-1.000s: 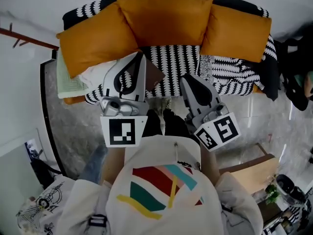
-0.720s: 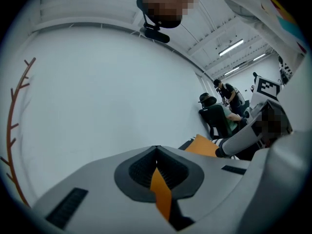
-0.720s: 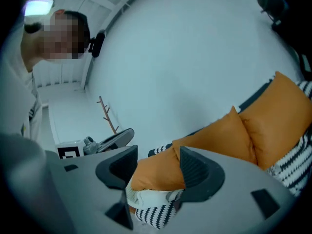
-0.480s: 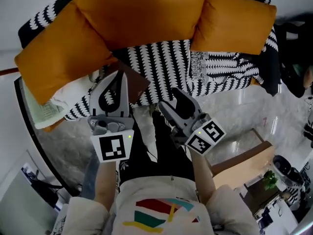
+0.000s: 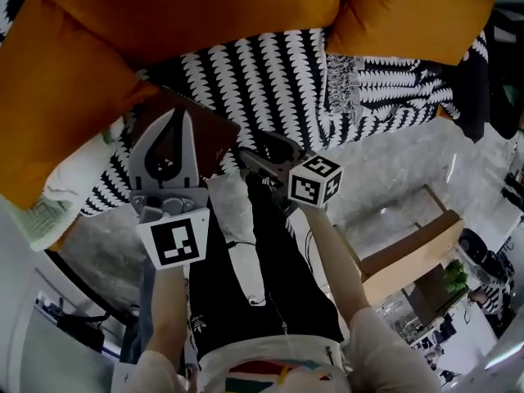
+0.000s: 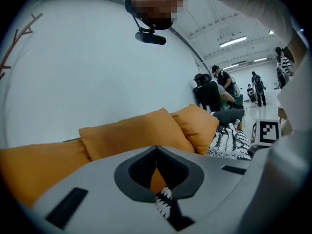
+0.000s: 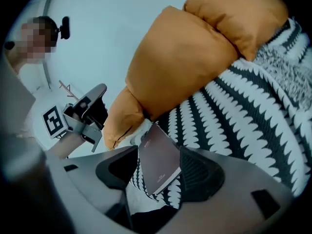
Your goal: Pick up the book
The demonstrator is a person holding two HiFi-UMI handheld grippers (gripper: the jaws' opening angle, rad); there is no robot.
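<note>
A brown book (image 5: 216,137) lies flat on the black-and-white patterned sofa seat (image 5: 270,80), near its front left. My left gripper (image 5: 178,113) hovers over the book's left part and hides it; its tips meet, so it is shut and empty. In the left gripper view, the left gripper (image 6: 157,151) points at orange cushions (image 6: 131,135). My right gripper (image 5: 260,155) sits just right of the book at the seat's front edge. Its jaws have just opened and stand open. In the right gripper view the book (image 7: 158,160) shows beyond the right gripper (image 7: 157,154), untouched.
Orange cushions (image 5: 164,15) line the sofa back. A pale pillow and folded cloth (image 5: 45,211) lie at the sofa's left end. A wooden box (image 5: 409,248) stands on the marble floor at right. My black-trousered legs (image 5: 246,277) are below the grippers. People stand far off (image 6: 219,79).
Both grippers have dropped toward the sofa seat and the view has closed in on it. The right gripper has rolled over and its jaws have opened. The book has not moved.
</note>
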